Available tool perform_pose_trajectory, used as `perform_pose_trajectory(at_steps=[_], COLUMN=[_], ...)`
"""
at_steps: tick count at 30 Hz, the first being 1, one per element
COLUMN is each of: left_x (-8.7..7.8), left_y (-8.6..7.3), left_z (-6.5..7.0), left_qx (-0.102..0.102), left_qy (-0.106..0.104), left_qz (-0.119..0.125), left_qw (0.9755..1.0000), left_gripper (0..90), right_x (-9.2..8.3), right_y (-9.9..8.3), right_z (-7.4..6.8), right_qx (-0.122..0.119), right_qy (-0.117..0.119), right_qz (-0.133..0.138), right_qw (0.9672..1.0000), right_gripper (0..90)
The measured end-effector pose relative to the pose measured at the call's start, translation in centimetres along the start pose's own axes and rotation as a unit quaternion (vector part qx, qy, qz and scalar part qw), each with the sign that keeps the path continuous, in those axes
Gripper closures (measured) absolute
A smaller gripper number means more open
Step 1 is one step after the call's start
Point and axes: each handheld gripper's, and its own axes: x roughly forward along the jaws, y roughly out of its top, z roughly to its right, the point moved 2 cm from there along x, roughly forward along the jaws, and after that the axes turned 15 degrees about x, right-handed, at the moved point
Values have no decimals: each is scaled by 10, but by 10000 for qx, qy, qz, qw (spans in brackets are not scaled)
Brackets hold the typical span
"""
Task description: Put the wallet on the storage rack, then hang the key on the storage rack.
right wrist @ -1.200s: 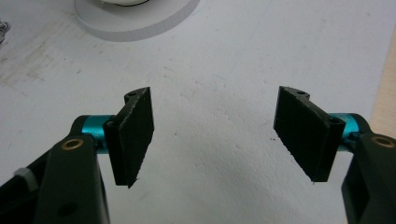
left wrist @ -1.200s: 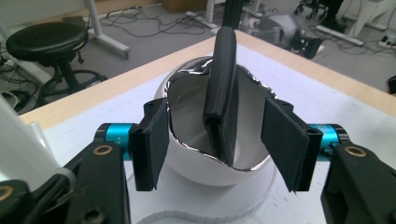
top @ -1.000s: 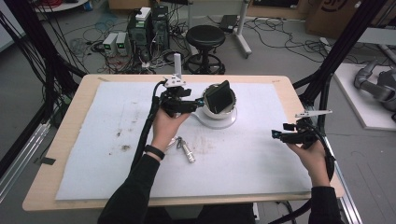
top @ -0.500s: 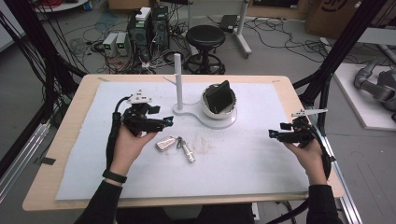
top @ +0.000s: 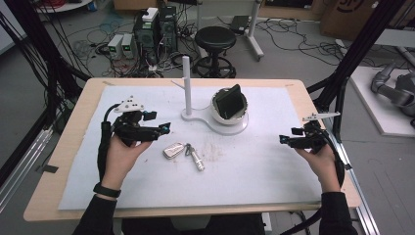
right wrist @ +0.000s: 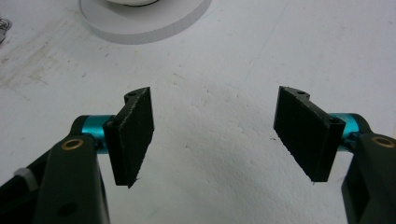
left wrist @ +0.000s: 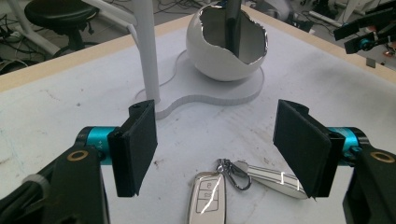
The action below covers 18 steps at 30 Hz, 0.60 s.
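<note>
High view showed a person at a white-covered counter (top: 274, 196), a pair of tongs in each hand. The left tongs (top: 157, 129) hovered spread wide and empty, their jaws having just been opening, just left of a car key fob (top: 173, 150) lying flat near the counter's middle, joined by a ring to a slim metal tag (top: 196, 160). The right tongs (top: 285, 139) waited released and empty, well apart at the right edge. To pick up well, the left tongs should probably straddle the fob's narrow sides squarely before clenching. Farther back, an eggshell-shaped white cup (top: 222, 115) on a white stand (top: 188, 115) with an upright post held a dark flat object (top: 230, 103).
</note>
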Motion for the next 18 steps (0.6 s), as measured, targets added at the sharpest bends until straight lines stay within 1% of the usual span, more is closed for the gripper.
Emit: perform_pose_trajectory(at_steps=[2,4,7,10,13,17,18], left_x=[-1,-2,-3,0,4,11,13], left_y=[-1,-2,-1,-1,-2,-3,-3], left_z=[-1,-2,-1,0,0,4,6], left_qx=[28,8,38,112,133,238,260], left_qy=[13,-1,-43,-198,-345,-564,-656], left_qz=[-27,-8,37,53,42,-23,-29], left_qw=[10000,10000,10000,9997,9993,9981,9975], left_gripper=[304,304,304,304,304,317,318], right_x=[1,1,0,0,1,1,1], right_y=[0,1,1,2,1,-1,-1], right_z=[-1,-1,-2,-2,-1,0,1], right_qx=[-3,-19,-28,-10,-13,20,20], right_qy=[-12,-10,13,16,1,1,5], right_qz=[-14,-9,12,21,-3,-18,-22], right_qw=[10000,10000,10000,10000,10000,10000,10000], right_gripper=[294,294,294,294,294,294,294])
